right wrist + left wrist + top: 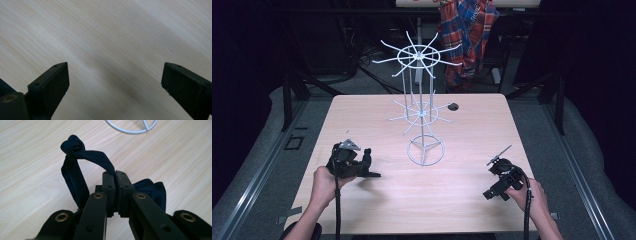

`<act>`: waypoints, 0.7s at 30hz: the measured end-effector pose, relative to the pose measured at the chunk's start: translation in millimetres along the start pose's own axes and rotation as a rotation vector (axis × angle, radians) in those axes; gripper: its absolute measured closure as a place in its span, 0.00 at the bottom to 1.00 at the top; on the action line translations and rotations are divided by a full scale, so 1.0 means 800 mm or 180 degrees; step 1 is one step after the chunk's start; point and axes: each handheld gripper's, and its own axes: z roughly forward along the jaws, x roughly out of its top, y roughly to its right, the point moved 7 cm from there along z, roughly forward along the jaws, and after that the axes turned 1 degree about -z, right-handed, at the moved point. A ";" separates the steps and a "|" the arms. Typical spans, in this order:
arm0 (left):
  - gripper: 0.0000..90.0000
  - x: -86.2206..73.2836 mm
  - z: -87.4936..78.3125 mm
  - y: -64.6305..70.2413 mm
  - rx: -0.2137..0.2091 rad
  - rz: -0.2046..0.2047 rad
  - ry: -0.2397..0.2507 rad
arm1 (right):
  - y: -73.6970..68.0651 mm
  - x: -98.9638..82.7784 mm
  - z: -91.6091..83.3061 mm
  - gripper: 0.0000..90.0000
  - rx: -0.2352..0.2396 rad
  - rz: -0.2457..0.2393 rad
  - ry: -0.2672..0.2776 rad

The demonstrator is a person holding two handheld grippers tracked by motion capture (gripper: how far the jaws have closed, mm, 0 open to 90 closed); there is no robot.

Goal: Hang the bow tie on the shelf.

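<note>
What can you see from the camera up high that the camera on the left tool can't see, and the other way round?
High view alone: the tall white wire rack with its spokes, the right tool and a plaid cloth behind the table. Left gripper view alone: the left tool pinching a dark blue strap with a knot. Both: the wooden table and the rack's ring base.

Tabletop (362, 120): pale wood, fine straight grain. Wire rack (421, 107): white throughout, spokes and ring base alike. Cloth strip (75, 170): dark navy, plain, knotted at one end. Left gripper (115, 178): matte black, brass-coloured rivets at the joints, grey plate on top. Right gripper (113, 80): black, with black cable. Hanging shirt (467, 35): red, blue and white plaid. Floor (592, 165): grey.
</note>
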 end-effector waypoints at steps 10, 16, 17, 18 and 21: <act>0.97 0.015 -0.014 0.000 0.0005 0.0006 0.0211 | 0.002 -0.001 -0.001 0.08 0.0005 -0.0062 -0.0096; 0.97 0.022 -0.019 0.000 0.0033 0.0025 0.0312 | 0.002 -0.002 -0.002 0.08 -0.0005 -0.0081 -0.0125; 0.97 0.024 -0.021 0.001 0.0025 0.0029 0.0345 | 0.001 -0.002 -0.002 0.08 -0.0001 -0.0060 -0.0105; 0.97 0.026 -0.023 0.001 0.0023 0.0032 0.0354 | 0.002 -0.002 -0.002 0.08 -0.0002 -0.0060 -0.0103; 0.97 0.027 -0.025 0.000 0.0020 0.0042 0.0364 | 0.002 -0.002 -0.002 0.08 -0.0004 -0.0069 -0.0116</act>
